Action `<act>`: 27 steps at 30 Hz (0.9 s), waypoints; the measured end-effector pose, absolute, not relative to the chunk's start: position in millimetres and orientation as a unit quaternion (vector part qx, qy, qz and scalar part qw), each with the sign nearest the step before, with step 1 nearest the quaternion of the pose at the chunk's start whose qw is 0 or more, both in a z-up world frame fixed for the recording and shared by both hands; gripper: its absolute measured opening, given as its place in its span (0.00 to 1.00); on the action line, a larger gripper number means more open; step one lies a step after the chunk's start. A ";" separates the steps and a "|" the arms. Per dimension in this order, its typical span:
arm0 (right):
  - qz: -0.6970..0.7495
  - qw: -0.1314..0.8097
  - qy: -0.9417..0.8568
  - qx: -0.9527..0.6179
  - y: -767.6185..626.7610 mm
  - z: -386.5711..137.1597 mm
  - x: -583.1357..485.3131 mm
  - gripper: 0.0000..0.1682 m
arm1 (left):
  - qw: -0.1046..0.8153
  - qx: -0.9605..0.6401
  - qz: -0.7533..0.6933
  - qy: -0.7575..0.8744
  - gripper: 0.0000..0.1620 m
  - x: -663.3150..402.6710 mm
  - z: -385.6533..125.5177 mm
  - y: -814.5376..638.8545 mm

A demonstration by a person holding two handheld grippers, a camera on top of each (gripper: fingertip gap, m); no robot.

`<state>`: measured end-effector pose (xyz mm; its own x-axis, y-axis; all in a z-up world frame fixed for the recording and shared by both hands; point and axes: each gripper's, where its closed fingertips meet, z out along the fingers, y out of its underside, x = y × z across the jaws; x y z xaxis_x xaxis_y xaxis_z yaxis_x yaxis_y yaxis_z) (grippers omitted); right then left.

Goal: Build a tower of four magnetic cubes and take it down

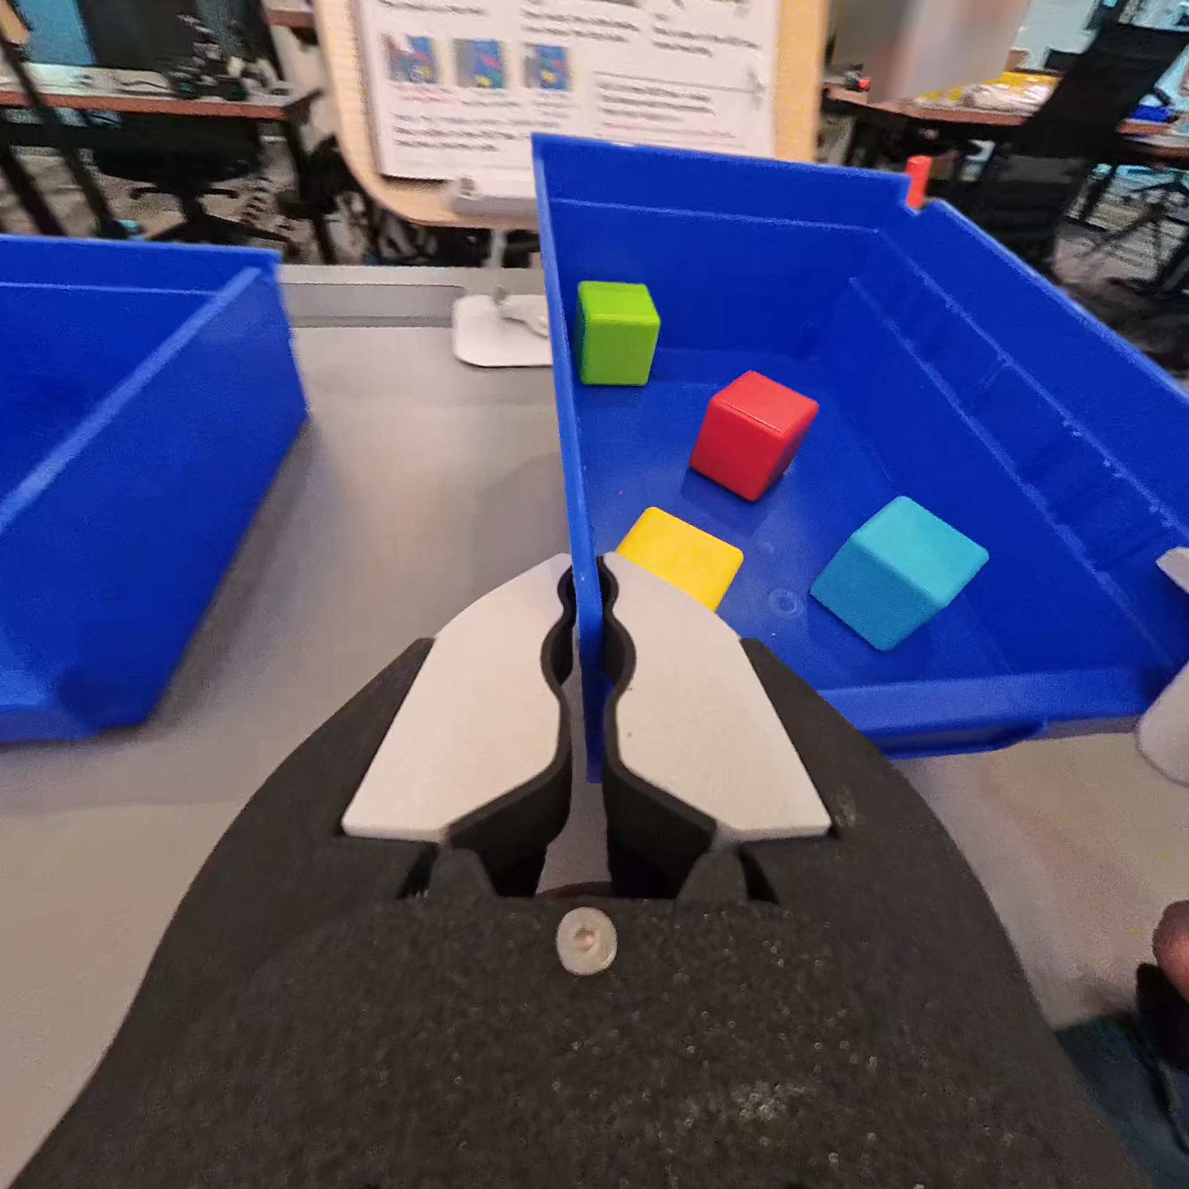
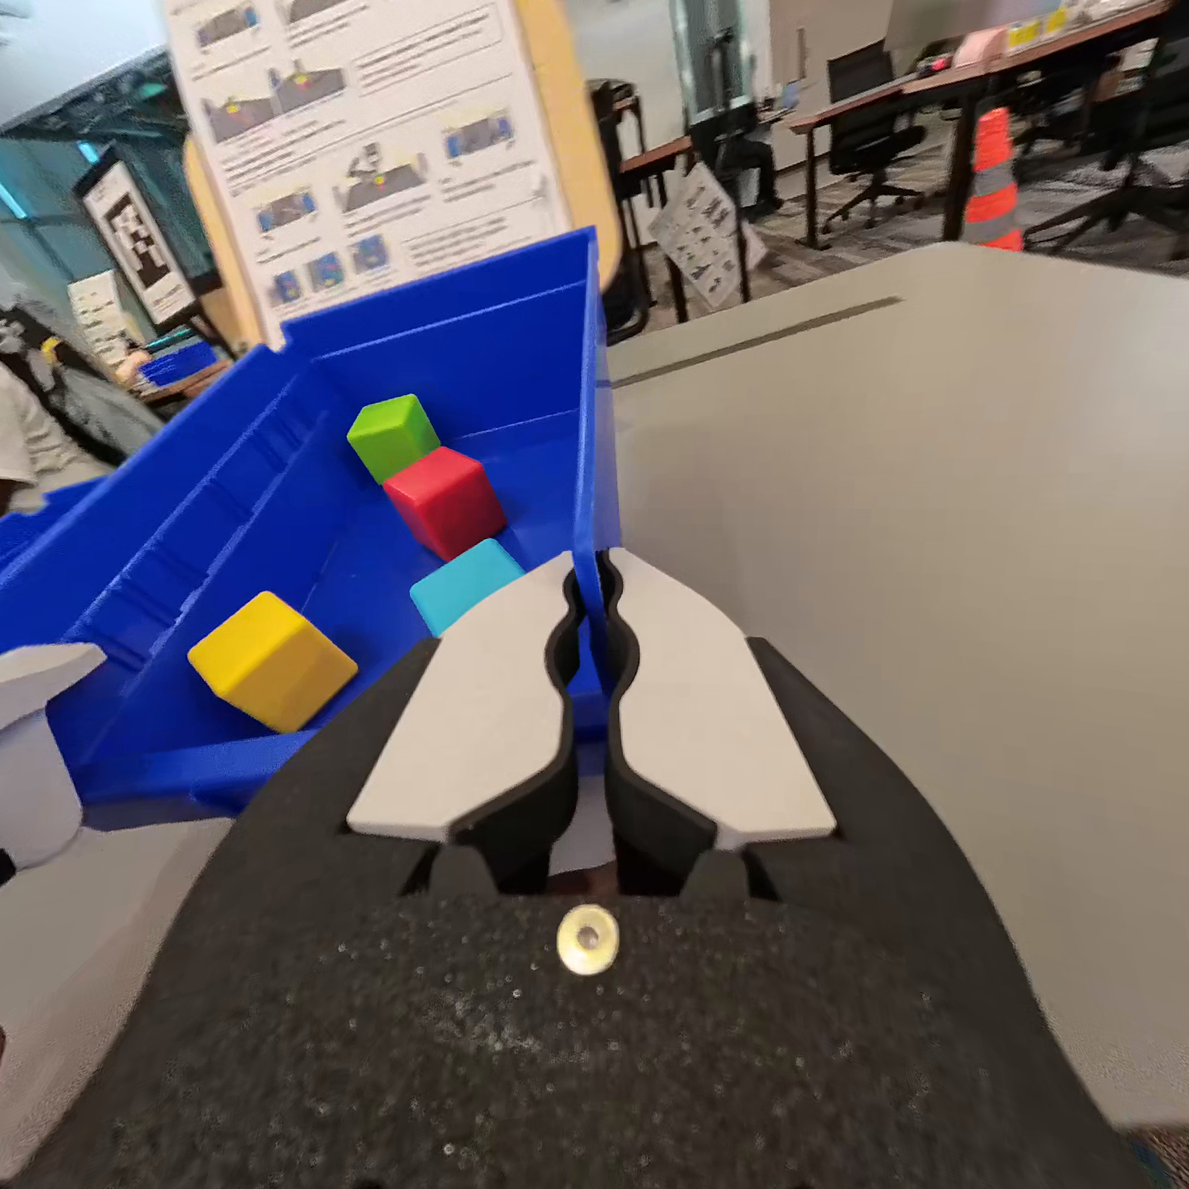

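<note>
Far left on the grey table [image 1: 399, 463] sits a second blue bin [image 1: 129, 450], idle. Next, the left gripper [image 1: 587, 579] has its fingers pinched narrow on the left side wall of the blue bin [image 1: 965, 399], thin stiff plastic caught between the pads. Inside lie the four loose cubes: green cube [image 1: 617, 334] at the back by that wall, yellow cube [image 1: 682, 556] just beside the fingers, red cube [image 1: 749, 434] mid-floor, cyan cube [image 1: 897, 572] toward the right. Over on the other wall, the right gripper [image 2: 592, 566] is clamped the same way, fingers nearly closed on plastic. The bin looks tipped, likely light. The cubes look hard, smooth and small: probably slippery, best taken across two flat opposite faces, and their magnets may snap them together if they come near each other.
</note>
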<state>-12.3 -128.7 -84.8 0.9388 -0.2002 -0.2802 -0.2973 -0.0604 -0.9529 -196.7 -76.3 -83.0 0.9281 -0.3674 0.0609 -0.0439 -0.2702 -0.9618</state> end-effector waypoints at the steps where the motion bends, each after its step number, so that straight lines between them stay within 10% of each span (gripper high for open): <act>1: 0.045 0.663 0.160 -0.730 -120.8 -83.9 -27.3 0.02 | 0.592 -0.786 -0.127 0.119 0.02 -212.4 -79.7 -71.3; 18: 0.129 0.593 0.106 -0.788 -78.4 -118.0 -126.8 0.04 | 0.545 -0.827 -0.085 0.112 0.04 -317.2 -120.9 -56.7; 23: 0.169 0.565 0.047 -0.806 -92.0 -119.4 -123.3 0.23 | 0.540 -0.807 -0.161 0.180 0.38 -298.5 -118.8 -74.6; 27: 0.216 0.588 0.006 -0.779 -137.1 -113.6 -102.7 0.23 | 0.571 -0.792 -0.160 0.148 0.38 -342.1 -109.3 -99.6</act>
